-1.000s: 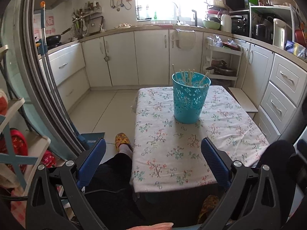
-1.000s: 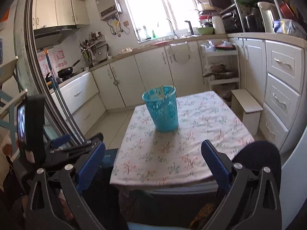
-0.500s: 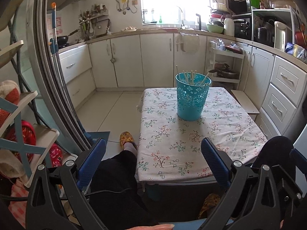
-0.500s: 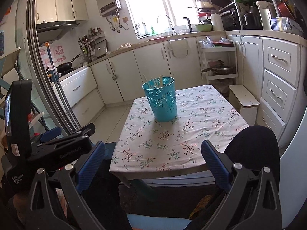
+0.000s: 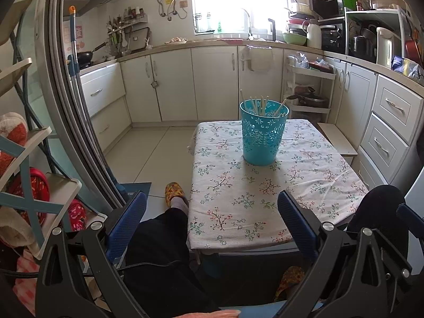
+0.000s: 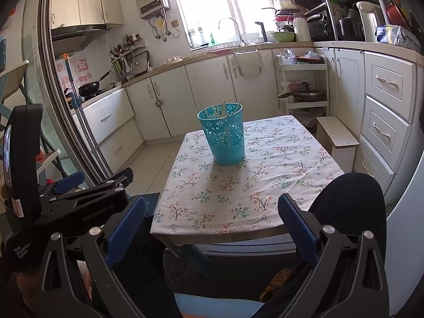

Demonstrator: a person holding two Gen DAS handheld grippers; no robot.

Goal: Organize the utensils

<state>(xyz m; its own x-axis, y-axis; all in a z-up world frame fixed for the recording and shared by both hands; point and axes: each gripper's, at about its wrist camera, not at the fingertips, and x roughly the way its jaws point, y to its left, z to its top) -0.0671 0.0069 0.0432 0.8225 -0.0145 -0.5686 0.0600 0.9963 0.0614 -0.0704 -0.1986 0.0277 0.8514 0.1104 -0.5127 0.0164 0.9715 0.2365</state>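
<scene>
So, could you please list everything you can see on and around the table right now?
Basket: one, turquoise, upright on the table's far half.
Chopsticks: several, pale, standing in the basket; exact count unclear.
Table: one, floral white cloth, centre.
Stool: one, cream, right of the table.
Trolley: one, white, beyond the table, with a pan.
Slipper: one, yellow, floor left of the table.
Left gripper: black and blue, jaws open, empty.
Right gripper: same, open, empty.

Both wrist views toward table [image 5: 265, 185]

Chopsticks [image 5: 261, 106] upright in teal basket [image 5: 263, 137]
</scene>
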